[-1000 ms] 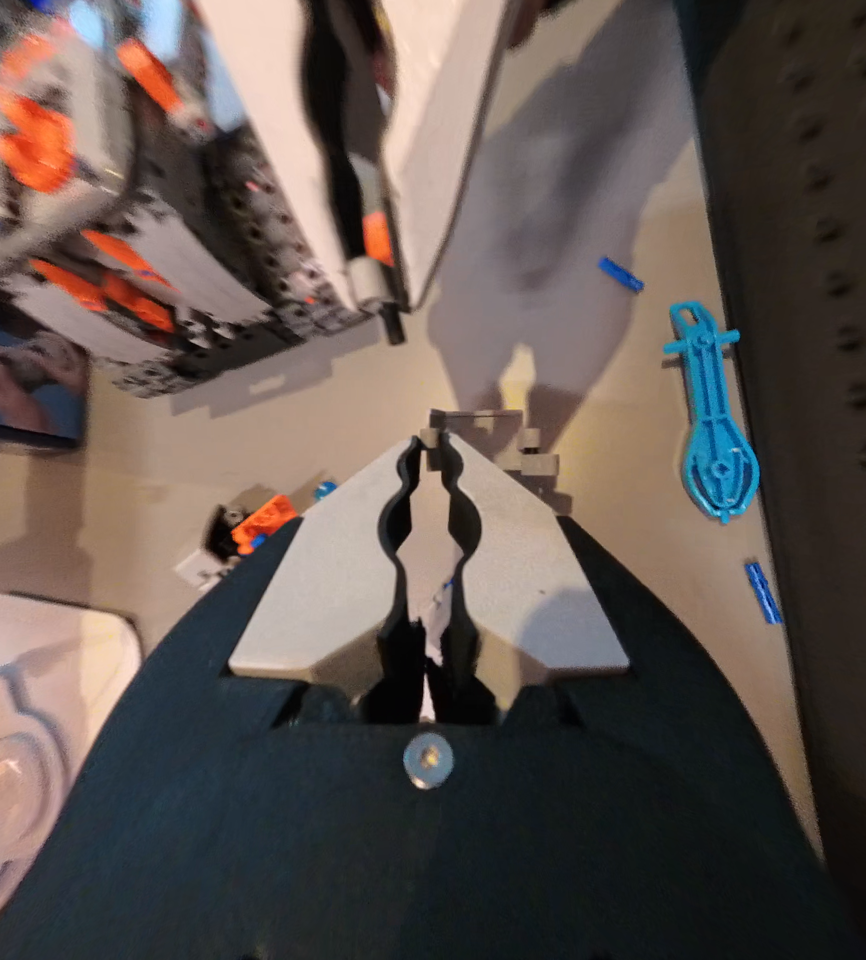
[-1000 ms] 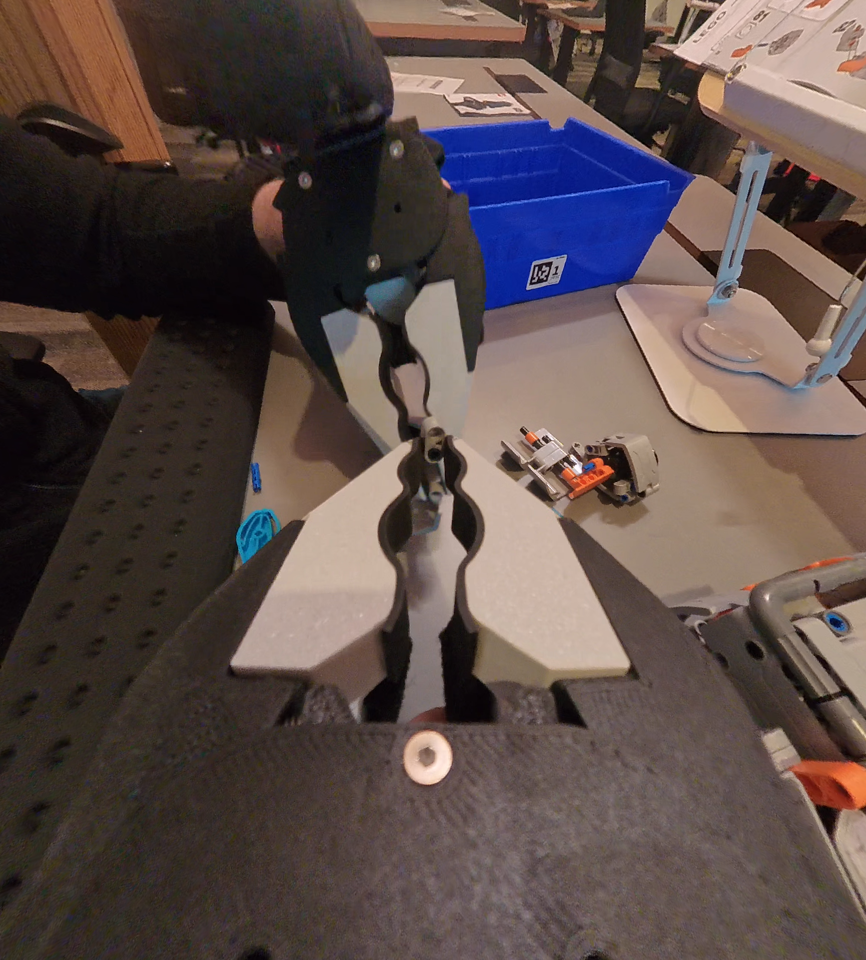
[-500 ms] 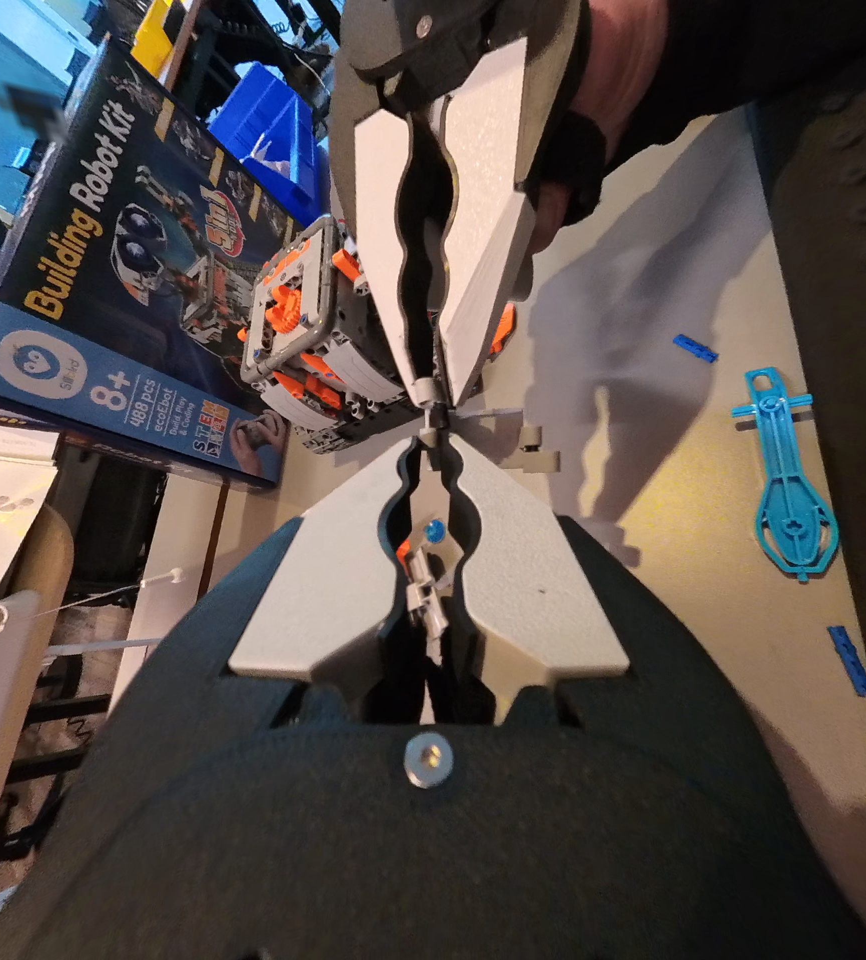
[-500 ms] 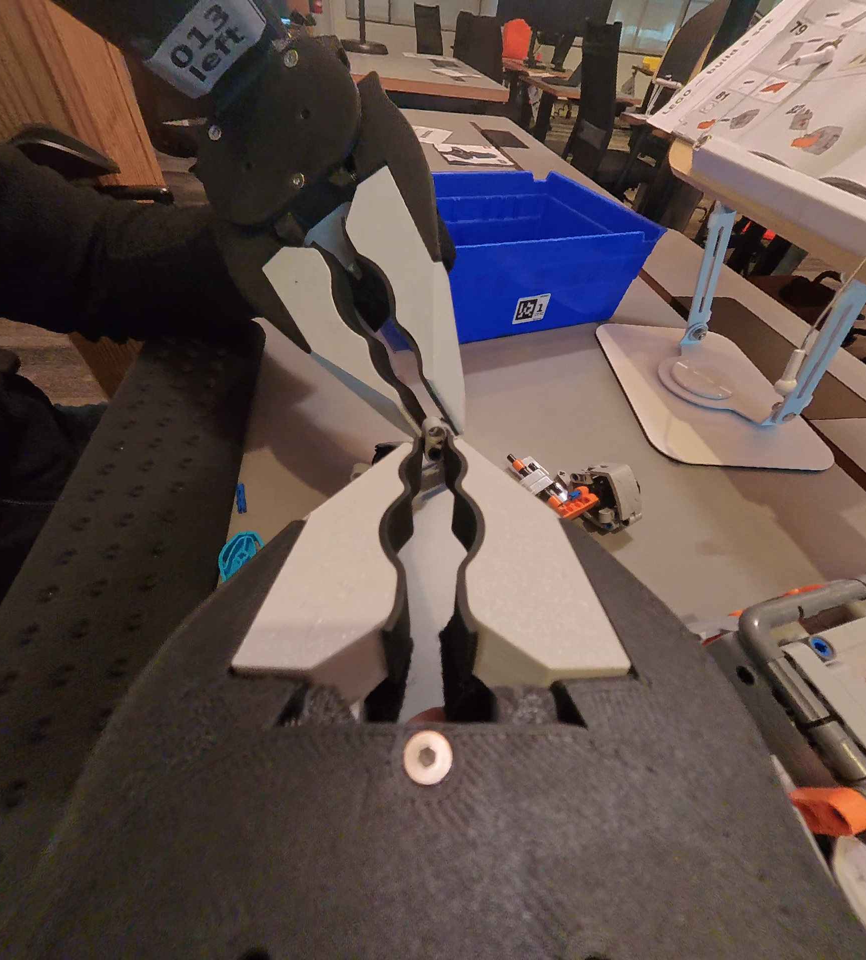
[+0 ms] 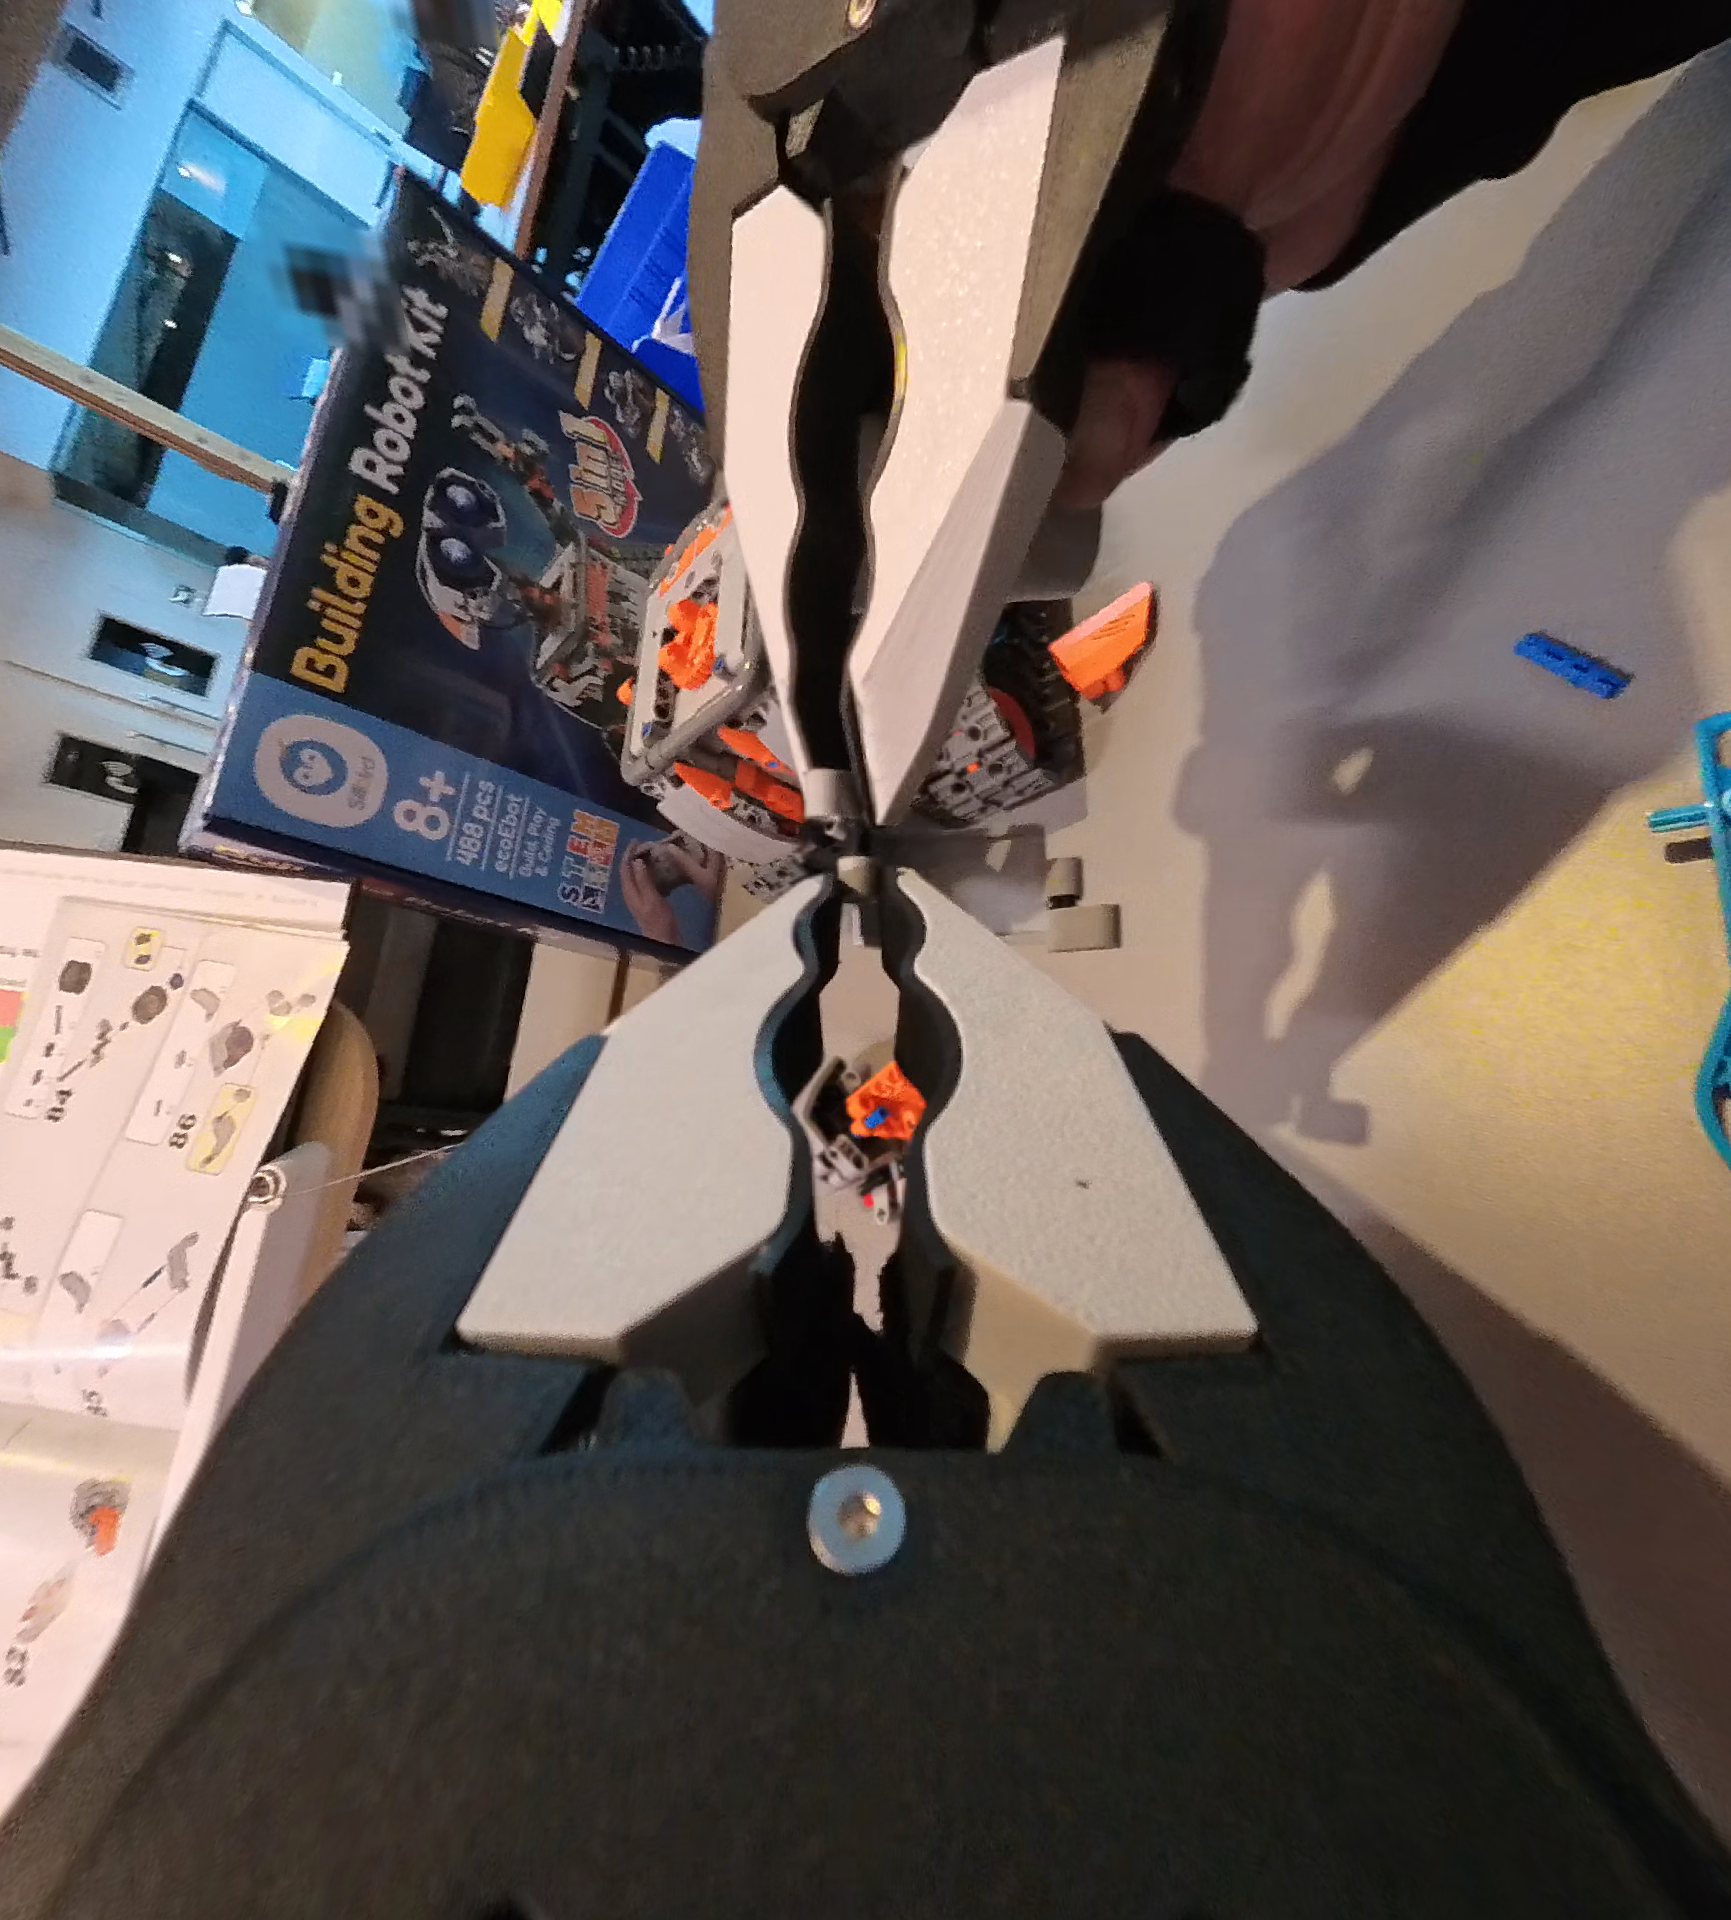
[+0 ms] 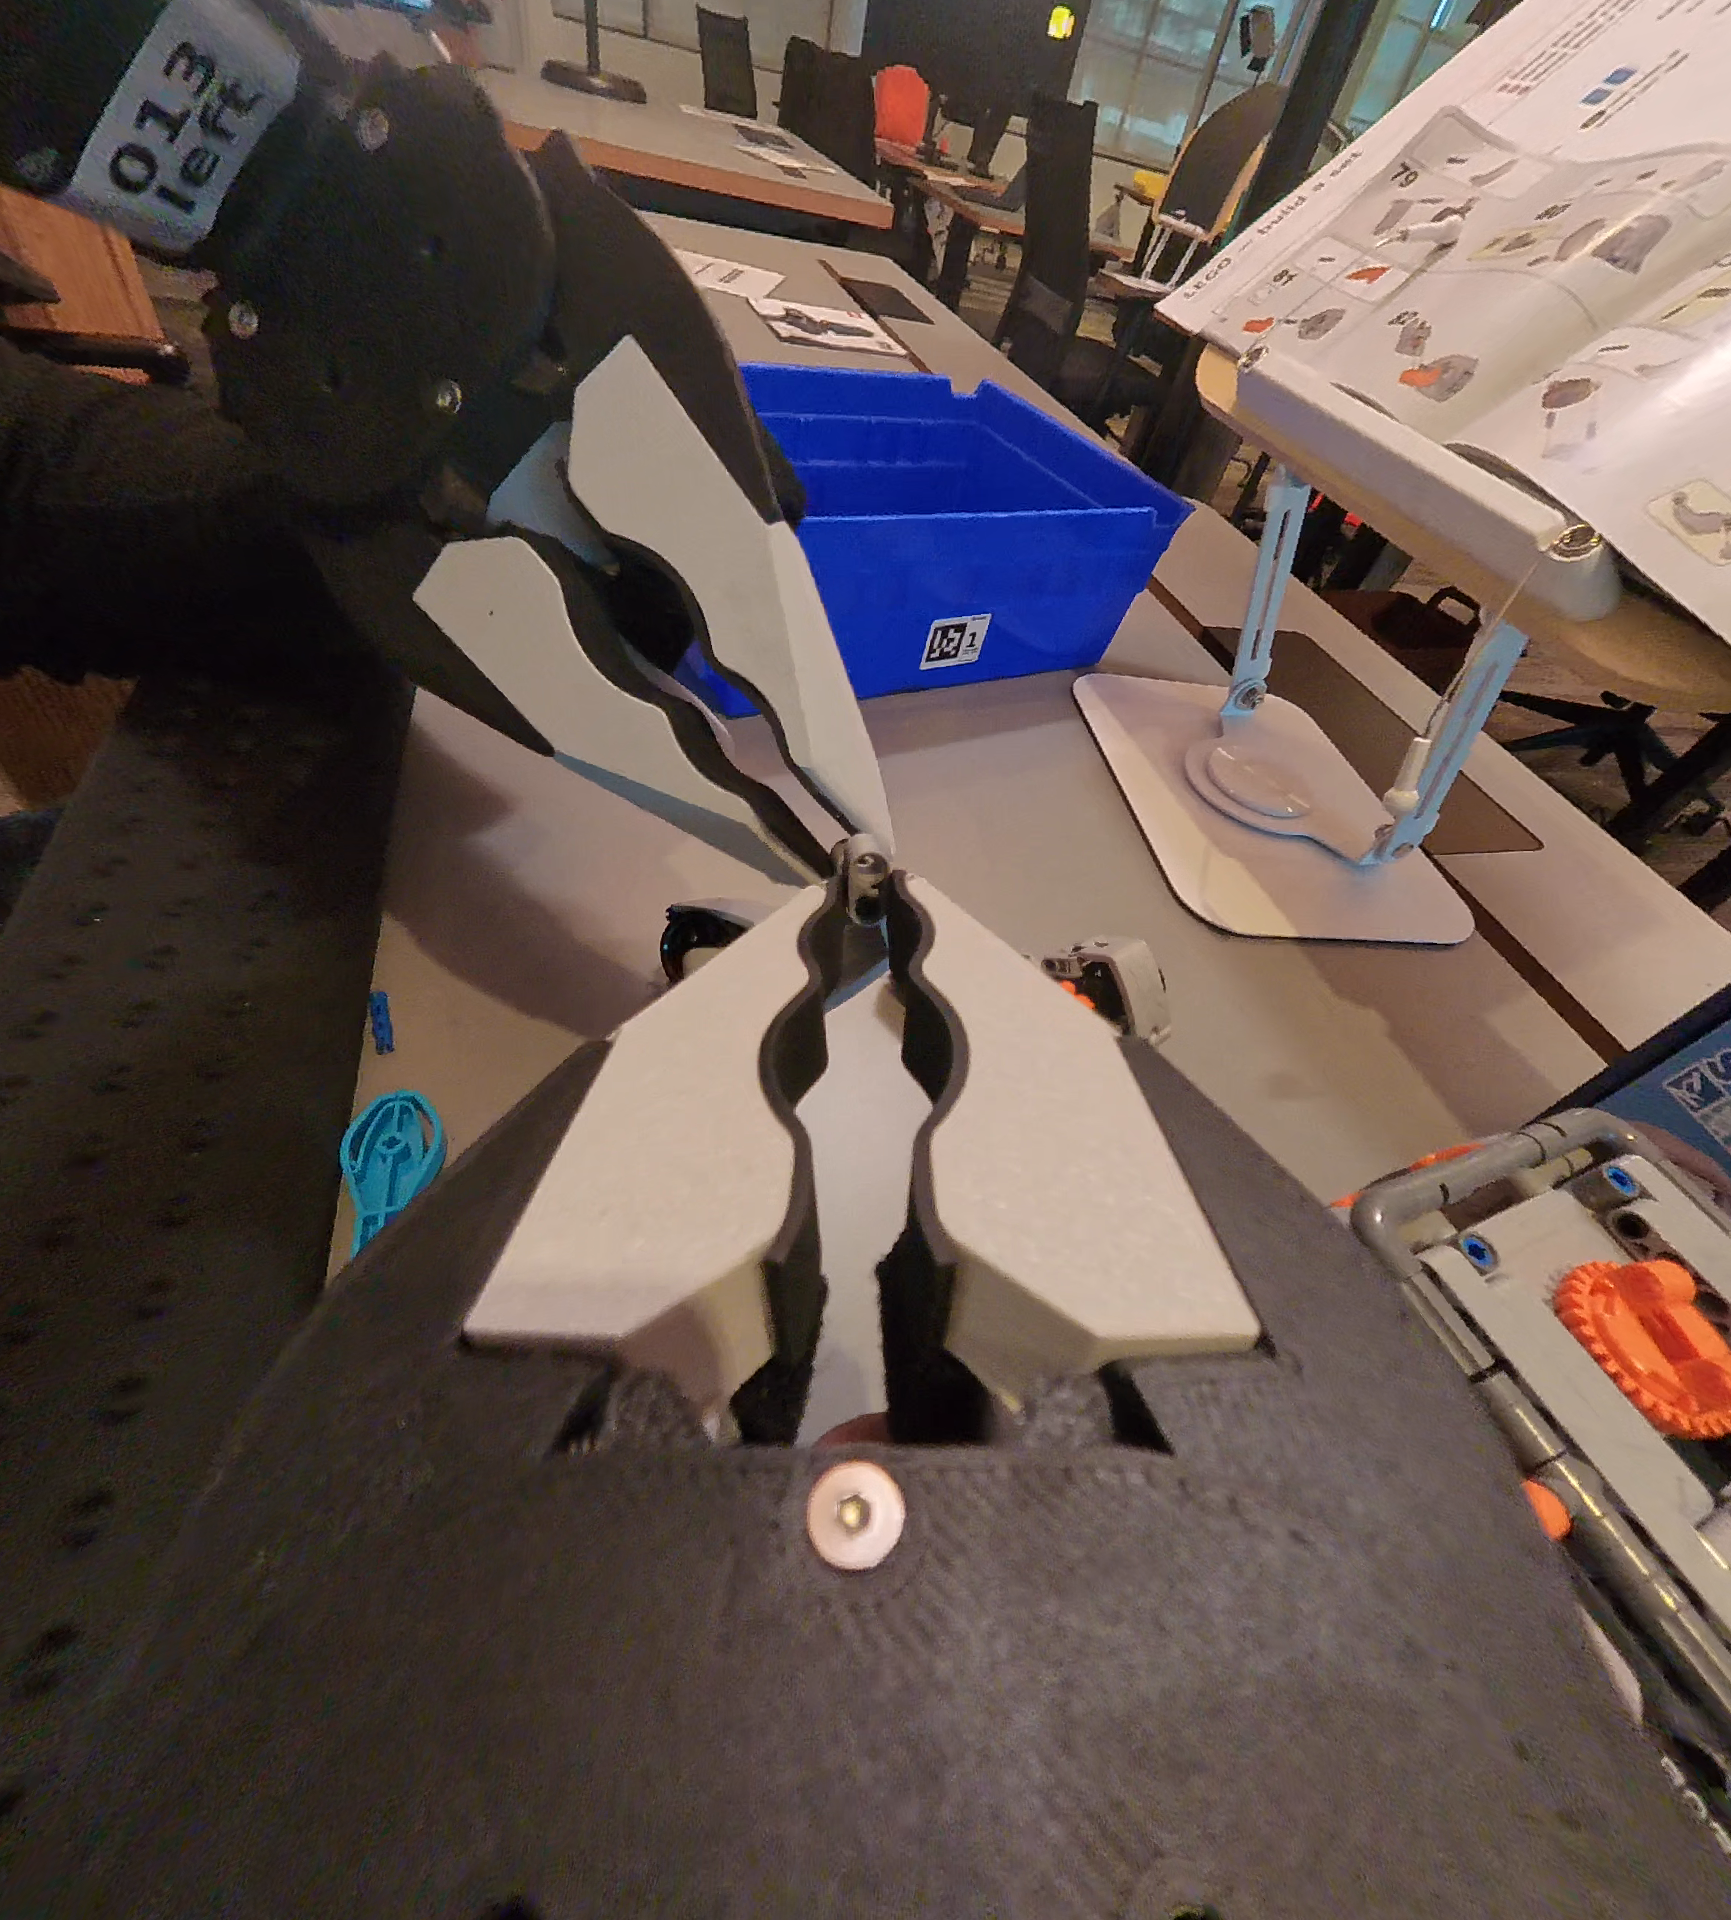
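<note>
My two grippers meet tip to tip above the grey table (image 6: pixel 1048 831). My left gripper (image 5: pixel 856 896) is shut on a small grey piece (image 5: pixel 858 871). My right gripper (image 6: pixel 866 896) is shut on a small grey connector (image 6: pixel 863 864) with a hole in its end. In the left wrist view the right gripper (image 5: pixel 838 821) comes down from the top, and its connector (image 5: pixel 826 792) touches my piece through a dark pin. In the right wrist view the left gripper (image 6: pixel 853 831) reaches in from the upper left. The joint itself is too small to make out.
A grey and orange model (image 6: pixel 1650 1351) stands at the right by the kit box (image 5: pixel 425 623). Also here: a blue bin (image 6: pixel 944 551), a booklet stand (image 6: pixel 1287 821), a small grey-orange sub-assembly (image 6: pixel 1110 982), a turquoise tool (image 6: pixel 388 1153), a loose blue piece (image 5: pixel 1573 665), a black perforated mat (image 6: pixel 113 1039). My left and right fingertips are right by each other. The small grey-orange sub-assembly (image 6: pixel 1110 982) is about equally far from each gripper, around 15 cm.
The left gripper has swung up from pointing down at the table. Both grippers have risen and tilted while staying tip to tip, still shut on the small grey parts.
</note>
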The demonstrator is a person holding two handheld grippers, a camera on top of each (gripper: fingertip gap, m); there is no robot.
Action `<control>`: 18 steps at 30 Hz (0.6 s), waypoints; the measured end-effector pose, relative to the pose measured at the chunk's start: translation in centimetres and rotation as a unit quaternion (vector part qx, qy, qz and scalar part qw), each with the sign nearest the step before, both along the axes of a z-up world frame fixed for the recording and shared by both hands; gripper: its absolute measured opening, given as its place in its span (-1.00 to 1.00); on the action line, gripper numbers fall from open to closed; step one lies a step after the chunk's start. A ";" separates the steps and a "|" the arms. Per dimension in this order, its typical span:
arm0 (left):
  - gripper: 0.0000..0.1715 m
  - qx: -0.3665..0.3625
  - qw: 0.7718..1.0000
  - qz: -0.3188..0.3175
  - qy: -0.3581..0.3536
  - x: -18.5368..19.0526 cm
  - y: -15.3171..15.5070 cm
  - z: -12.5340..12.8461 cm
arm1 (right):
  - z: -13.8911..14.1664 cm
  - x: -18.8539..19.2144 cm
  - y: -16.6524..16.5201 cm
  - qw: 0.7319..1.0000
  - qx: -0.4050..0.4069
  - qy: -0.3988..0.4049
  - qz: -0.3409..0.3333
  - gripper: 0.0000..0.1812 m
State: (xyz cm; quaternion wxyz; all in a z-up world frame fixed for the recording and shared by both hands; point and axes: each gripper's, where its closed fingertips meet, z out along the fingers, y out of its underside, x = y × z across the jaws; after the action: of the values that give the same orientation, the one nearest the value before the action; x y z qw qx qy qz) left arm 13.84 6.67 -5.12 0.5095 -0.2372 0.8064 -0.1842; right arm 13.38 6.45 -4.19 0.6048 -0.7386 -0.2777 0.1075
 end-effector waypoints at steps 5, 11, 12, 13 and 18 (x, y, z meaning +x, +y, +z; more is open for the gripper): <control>-0.96 0.014 1.000 0.016 -0.023 0.3 0.1 0.3 | 0.4 0.1 0.1 1.000 0.016 -0.004 -0.012 -0.95; -0.96 0.003 0.999 0.016 -0.043 0.3 0.0 0.8 | 0.8 0.1 0.0 0.999 0.037 -0.012 -0.013 -0.96; -0.96 -0.005 0.999 0.013 -0.050 0.3 -0.1 1.1 | 1.0 0.0 -0.1 0.999 0.041 0.001 -0.006 -0.96; -0.96 -0.014 0.998 0.008 -0.053 0.2 -0.2 1.3 | 1.2 -0.1 -0.2 0.999 0.044 0.010 0.001 -0.96; -0.97 -0.008 0.998 -0.002 -0.068 0.0 -0.5 1.7 | 1.5 -0.3 -0.5 0.998 0.042 0.034 0.021 -0.96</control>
State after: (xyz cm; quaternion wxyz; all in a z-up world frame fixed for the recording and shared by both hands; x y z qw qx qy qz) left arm 13.88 6.13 -3.43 0.5608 -0.2265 0.7689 -0.2071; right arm 13.07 5.99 -2.71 0.6422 -0.7024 -0.2764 0.1334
